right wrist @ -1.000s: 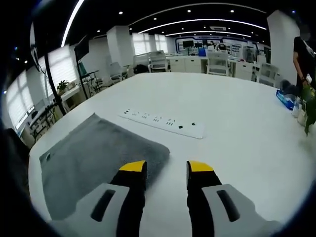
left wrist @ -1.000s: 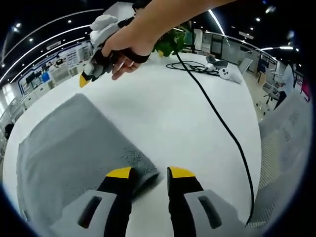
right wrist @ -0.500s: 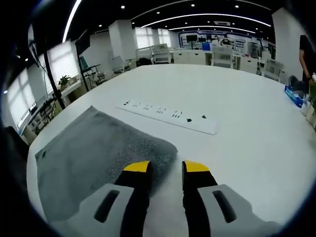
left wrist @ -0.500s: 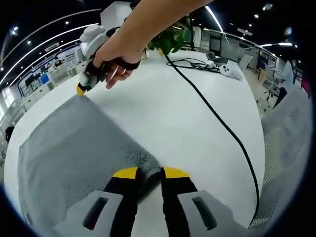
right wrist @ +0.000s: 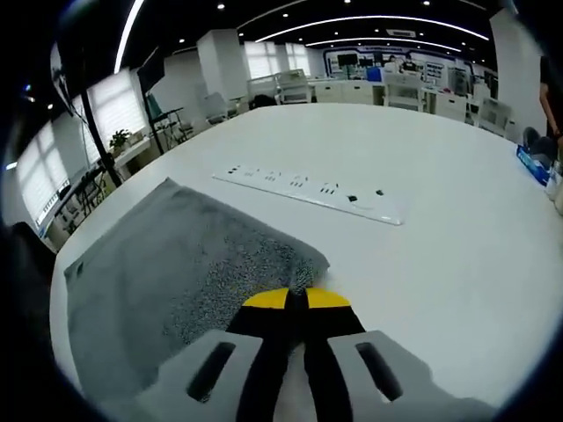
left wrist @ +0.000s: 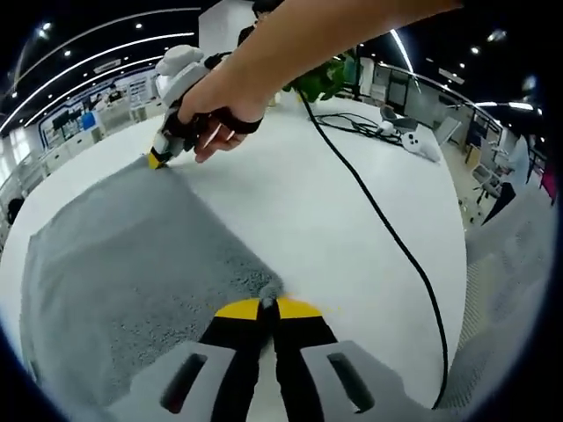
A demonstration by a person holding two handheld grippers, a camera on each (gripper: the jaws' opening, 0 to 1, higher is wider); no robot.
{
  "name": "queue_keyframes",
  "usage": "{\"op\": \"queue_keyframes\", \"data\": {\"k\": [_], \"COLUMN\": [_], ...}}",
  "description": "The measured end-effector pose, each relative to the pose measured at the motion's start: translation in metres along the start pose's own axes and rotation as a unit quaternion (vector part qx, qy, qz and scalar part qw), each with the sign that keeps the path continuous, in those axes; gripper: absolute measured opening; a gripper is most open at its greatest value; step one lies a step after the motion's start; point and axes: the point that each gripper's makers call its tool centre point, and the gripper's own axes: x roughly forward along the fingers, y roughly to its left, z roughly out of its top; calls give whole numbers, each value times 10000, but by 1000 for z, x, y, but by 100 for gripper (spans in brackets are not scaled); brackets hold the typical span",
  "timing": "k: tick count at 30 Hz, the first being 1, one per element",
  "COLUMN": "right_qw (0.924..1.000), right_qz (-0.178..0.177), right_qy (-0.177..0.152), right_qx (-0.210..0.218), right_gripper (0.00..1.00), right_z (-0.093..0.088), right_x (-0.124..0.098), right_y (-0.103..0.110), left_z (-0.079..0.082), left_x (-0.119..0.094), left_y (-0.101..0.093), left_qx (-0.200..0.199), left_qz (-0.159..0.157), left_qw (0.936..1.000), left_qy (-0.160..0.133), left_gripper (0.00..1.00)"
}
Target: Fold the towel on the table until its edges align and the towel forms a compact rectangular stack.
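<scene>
Grey terry cloth spreads flat over the white table (left wrist: pixel 290 211), and both grippers are pinched onto it. In the left gripper view the left gripper (left wrist: pixel 267 307) sits at 6 o'clock, its yellow-tipped jaws pressed together on the near corner of the towel (left wrist: pixel 123 264), a small tuft of fabric poking up between the tips. The cloth runs away from that corner toward 10 o'clock, where the right gripper (left wrist: pixel 157 160) comes in at the far corner, held by the person's hand (left wrist: pixel 220 97), the forearm reaching in from 1 o'clock; its yellow tip touches the towel's edge. A black cable (left wrist: pixel 387 237) snakes from 12 o'clock down to 5 o'clock across the bare tabletop, well apart from the towel, with a green plant (left wrist: pixel 330 77) at 12 o'clock and a white controller (left wrist: pixel 422 145) near 2 o'clock. Over to the right gripper view: the right gripper (right wrist: pixel 296 299) at 6 o'clock has its jaws clamped on a towel (right wrist: pixel 167 264) corner, grey pile bunched at the tips, the cloth stretching off toward 9 o'clock. A white power strip (right wrist: pixel 312 189) lies beyond that corner toward 12 o'clock, near but not touching the towel, on the table (right wrist: pixel 440 229).
</scene>
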Motion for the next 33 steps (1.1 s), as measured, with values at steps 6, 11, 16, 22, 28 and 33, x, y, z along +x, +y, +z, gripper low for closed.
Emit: {"op": "queue_keyframes", "data": {"k": [6, 11, 16, 22, 28, 33], "right_qw": [9999, 9998, 9995, 9990, 9976, 9954], "right_qz": [-51, -119, -248, -382, -562, -682], "right_qy": [111, 175, 192, 135, -5, -145], "right_qx": [72, 13, 95, 206, 395, 662], "right_gripper": [0, 0, 0, 0, 0, 0], "right_z": [-8, -15, -21, -18, -10, -5], "right_x": [-16, -32, -54, -85, -115, -133], "right_y": [-19, -29, -49, -67, -85, -92], "left_z": [11, 29, 50, 73, 97, 117], "left_x": [3, 6, 6, 5, 1, -8], "left_y": [-25, -48, -73, -95, -115, -126], "left_qx": [-103, -196, -325, -465, -549, -571], "left_qz": [-254, -475, -697, -843, -955, -1010], "left_qw": [9996, 9984, 9960, 9931, 9896, 9869], "left_qy": [-53, -230, -449, -673, -922, -1119], "left_gripper": [2, 2, 2, 2, 2, 3]}}
